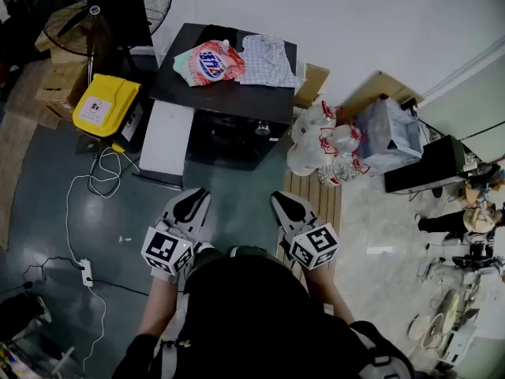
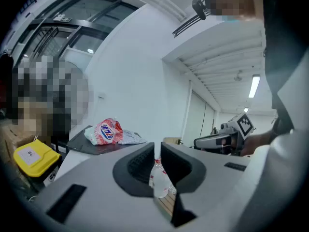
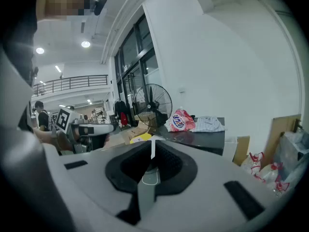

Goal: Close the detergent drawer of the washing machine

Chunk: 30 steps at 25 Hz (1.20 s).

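The washing machine [image 1: 237, 93] has a dark top and stands ahead of me against the white wall. A red-and-white detergent bag [image 1: 209, 61] and a folded cloth [image 1: 267, 60] lie on it. A white slab [image 1: 166, 136] juts toward me from the left of its front; I cannot tell whether it is the drawer. My left gripper [image 1: 192, 194] and right gripper [image 1: 282, 199] hover side by side above the floor, well short of the machine. Both hold nothing: the left gripper [image 2: 157, 148] shows a thin slit between its pads, and the right gripper [image 3: 152, 145] is pressed nearly together.
A yellow box [image 1: 105, 105] and a standing fan [image 1: 110, 6] are left of the machine. Bagged water bottles [image 1: 323, 144] sit on a wooden pallet [image 1: 319, 200] to its right. A white cable with a power strip [image 1: 87, 271] trails over the grey floor at left.
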Each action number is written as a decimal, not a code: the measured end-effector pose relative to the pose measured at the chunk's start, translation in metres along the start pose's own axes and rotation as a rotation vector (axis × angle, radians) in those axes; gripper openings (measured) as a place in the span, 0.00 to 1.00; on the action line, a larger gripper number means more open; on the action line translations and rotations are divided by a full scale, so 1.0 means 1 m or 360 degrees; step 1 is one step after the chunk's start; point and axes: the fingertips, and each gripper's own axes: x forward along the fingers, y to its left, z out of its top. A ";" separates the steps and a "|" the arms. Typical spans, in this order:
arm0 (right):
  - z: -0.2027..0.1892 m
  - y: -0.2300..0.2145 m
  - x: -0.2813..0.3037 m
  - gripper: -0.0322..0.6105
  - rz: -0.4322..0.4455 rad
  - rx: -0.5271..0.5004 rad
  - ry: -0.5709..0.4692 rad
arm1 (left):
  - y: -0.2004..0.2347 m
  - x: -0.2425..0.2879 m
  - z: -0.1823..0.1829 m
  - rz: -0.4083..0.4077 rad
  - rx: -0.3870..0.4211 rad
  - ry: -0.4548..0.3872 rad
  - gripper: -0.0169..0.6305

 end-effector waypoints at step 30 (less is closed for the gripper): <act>0.032 -0.149 0.116 0.11 -0.0068 0.0019 -0.0042 | 0.095 0.144 -0.008 -0.0038 0.0031 0.0236 0.04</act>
